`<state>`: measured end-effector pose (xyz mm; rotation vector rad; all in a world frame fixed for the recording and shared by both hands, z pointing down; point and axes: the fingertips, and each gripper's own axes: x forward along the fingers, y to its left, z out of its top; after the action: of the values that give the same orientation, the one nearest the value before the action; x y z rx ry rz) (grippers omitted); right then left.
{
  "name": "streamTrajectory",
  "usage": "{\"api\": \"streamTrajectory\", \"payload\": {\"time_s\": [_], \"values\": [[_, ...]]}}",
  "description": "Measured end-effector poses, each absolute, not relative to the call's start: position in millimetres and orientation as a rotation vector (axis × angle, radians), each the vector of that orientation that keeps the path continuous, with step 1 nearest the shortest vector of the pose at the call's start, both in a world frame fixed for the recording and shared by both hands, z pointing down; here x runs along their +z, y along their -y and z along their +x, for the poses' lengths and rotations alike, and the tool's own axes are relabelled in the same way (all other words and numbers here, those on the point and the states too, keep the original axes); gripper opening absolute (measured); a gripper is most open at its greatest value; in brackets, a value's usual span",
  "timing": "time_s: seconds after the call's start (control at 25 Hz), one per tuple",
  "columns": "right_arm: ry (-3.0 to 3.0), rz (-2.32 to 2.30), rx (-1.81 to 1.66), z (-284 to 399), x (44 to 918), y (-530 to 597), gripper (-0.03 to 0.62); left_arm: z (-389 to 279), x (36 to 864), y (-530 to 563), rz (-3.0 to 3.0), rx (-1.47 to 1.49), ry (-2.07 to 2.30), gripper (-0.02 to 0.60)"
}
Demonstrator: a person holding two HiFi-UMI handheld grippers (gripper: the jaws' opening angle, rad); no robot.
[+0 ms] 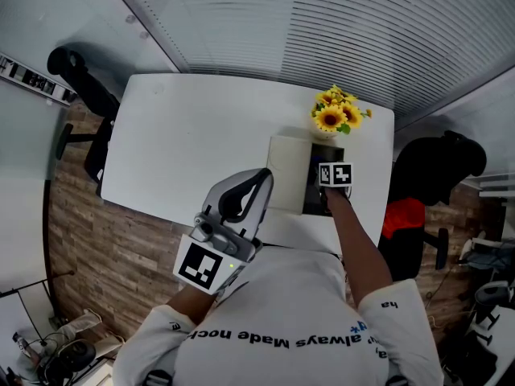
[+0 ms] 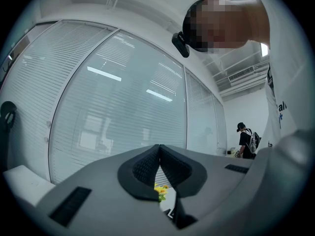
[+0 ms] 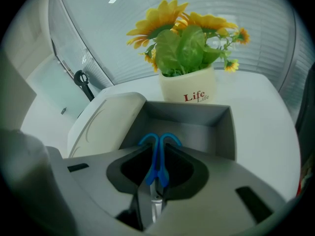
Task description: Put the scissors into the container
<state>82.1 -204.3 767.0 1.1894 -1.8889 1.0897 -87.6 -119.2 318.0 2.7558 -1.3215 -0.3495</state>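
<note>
The scissors (image 3: 158,167) have blue handles and steel blades. My right gripper (image 3: 158,150) is shut on them, handles pointing forward, just over the near rim of the open grey container (image 3: 199,127). In the head view that gripper's marker cube (image 1: 335,174) sits over the dark container (image 1: 316,190) at the table's right side. My left gripper (image 1: 259,179) is lifted close to the body, away from the container. Its jaws are shut tip to tip with nothing between them, and it faces the blinds (image 2: 158,149).
The container's beige lid (image 3: 103,124) lies open to its left. A cream pot of sunflowers (image 3: 188,88) stands right behind it. The white table (image 1: 185,135) stretches left. Black chairs stand at the left (image 1: 80,83) and right (image 1: 430,175). A person (image 2: 244,139) stands far off.
</note>
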Motion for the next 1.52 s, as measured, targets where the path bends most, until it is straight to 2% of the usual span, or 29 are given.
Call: {"api": "streamTrajectory", "payload": {"time_s": [1.52], "values": [[1.886, 1.194, 1.044, 82.1, 763.6, 204.0, 0.103, -83.6, 312.8, 102.5, 2.757, -0.339, 1.359, 0.020]]}}
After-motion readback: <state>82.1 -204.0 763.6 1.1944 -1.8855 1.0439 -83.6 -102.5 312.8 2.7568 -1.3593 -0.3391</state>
